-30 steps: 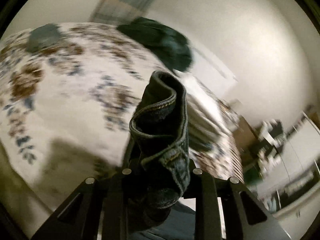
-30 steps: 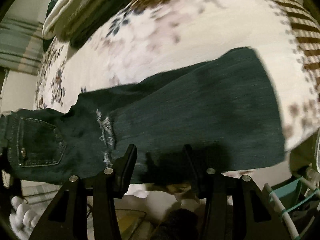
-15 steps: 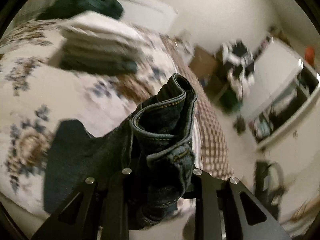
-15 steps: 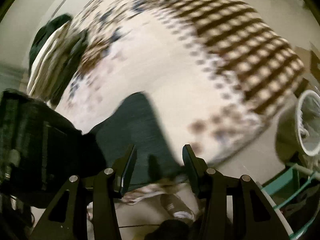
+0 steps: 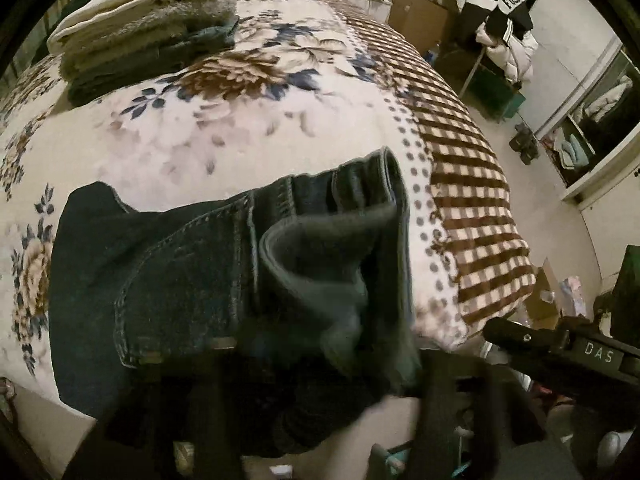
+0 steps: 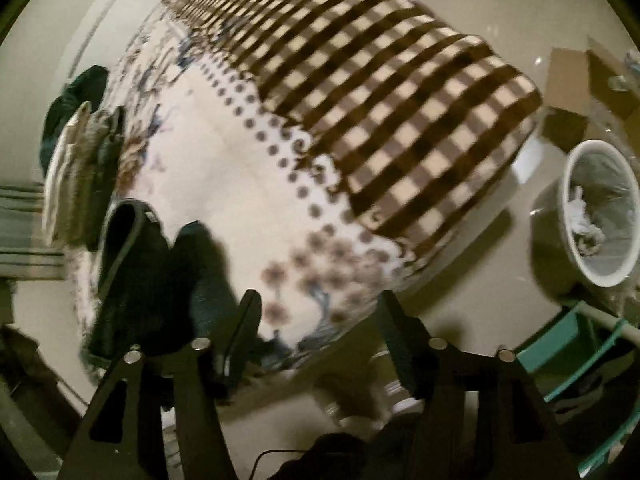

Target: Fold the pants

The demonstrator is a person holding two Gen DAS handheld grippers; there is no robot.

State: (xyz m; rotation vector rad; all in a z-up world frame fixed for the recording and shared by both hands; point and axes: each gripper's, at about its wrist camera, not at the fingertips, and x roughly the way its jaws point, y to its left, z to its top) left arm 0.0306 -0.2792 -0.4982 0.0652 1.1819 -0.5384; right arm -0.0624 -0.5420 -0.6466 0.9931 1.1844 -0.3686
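Note:
The dark blue jeans (image 5: pixel 180 264) lie bunched near the front edge of the floral bed blanket (image 5: pixel 248 128), back pocket up. Their waistband end slumps between the fingers of my left gripper (image 5: pixel 324 408). Those jaws are opening and stand wide; the dark, blurred fingers (image 5: pixel 440 400) do not press the denim. In the right wrist view the jeans (image 6: pixel 136 280) sit left of my right gripper (image 6: pixel 320 332). Its jaws are opening too, with nothing between them, over the bed's front edge.
A stack of folded clothes (image 5: pixel 140 40) rests at the far left of the bed. The blanket's brown checked border (image 6: pixel 380 112) hangs over the corner. A white waste bin (image 6: pixel 600 216) and a teal rack (image 6: pixel 568 344) stand on the floor to the right. Cluttered shelves (image 5: pixel 580 140) line the right wall.
My left gripper swung across the bed and sank with the waistband, then spread its jaws off it. The right gripper let go of the leg, slid toward the bed corner and widened.

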